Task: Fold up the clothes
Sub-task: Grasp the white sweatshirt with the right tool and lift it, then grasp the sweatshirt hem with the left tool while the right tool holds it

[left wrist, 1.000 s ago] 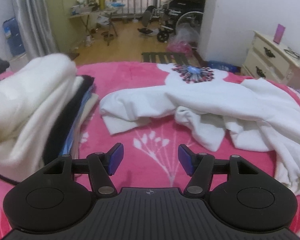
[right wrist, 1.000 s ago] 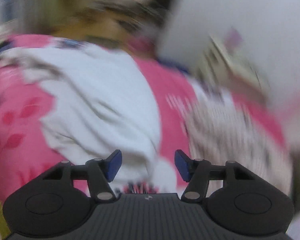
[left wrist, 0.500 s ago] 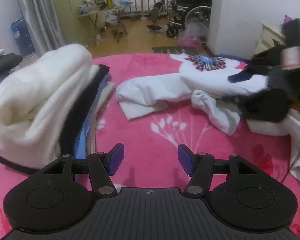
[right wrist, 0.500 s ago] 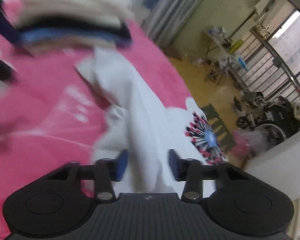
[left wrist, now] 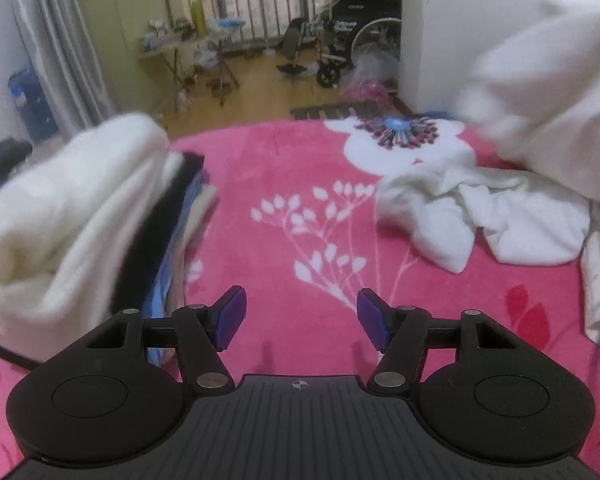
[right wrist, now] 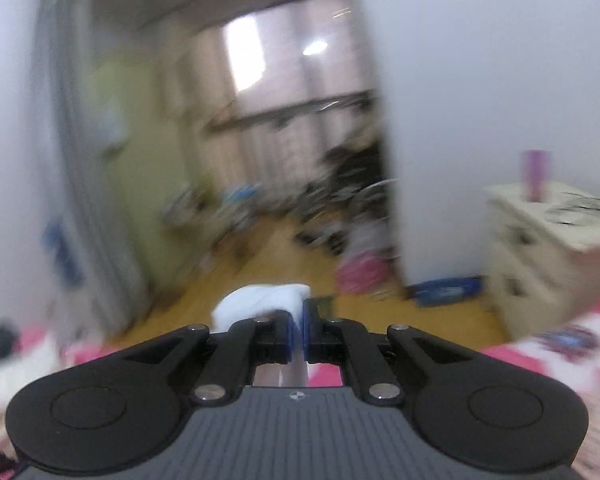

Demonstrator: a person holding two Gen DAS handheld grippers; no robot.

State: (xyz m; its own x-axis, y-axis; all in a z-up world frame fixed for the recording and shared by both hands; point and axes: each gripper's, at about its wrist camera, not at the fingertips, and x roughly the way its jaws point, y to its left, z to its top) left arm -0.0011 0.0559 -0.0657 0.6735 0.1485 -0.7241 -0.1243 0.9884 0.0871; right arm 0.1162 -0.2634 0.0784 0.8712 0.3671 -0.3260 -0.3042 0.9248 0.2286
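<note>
A white garment (left wrist: pixel 500 216) lies crumpled on the pink floral bedspread (left wrist: pixel 300 200), and part of it (left wrist: pixel 548 80) rises blurred at the upper right. My left gripper (left wrist: pixel 300 316) is open and empty, low over the bedspread. My right gripper (right wrist: pixel 298 328) is shut on a fold of the white garment (right wrist: pixel 260 300) and is raised, facing the room. A stack of folded clothes (left wrist: pixel 68 220), white on top with black and blue below, sits at the left.
A cream nightstand (right wrist: pixel 552 248) with a purple item stands at the right by the white wall. Beyond the bed's far edge are a wooden floor, a folding table (left wrist: pixel 188 48), a wheelchair (left wrist: pixel 356 40) and grey curtains (left wrist: pixel 60 40).
My right gripper has shut on the white garment and lifted it, swinging up to face the room. The garment has been pulled right and upward. My left gripper stays open.
</note>
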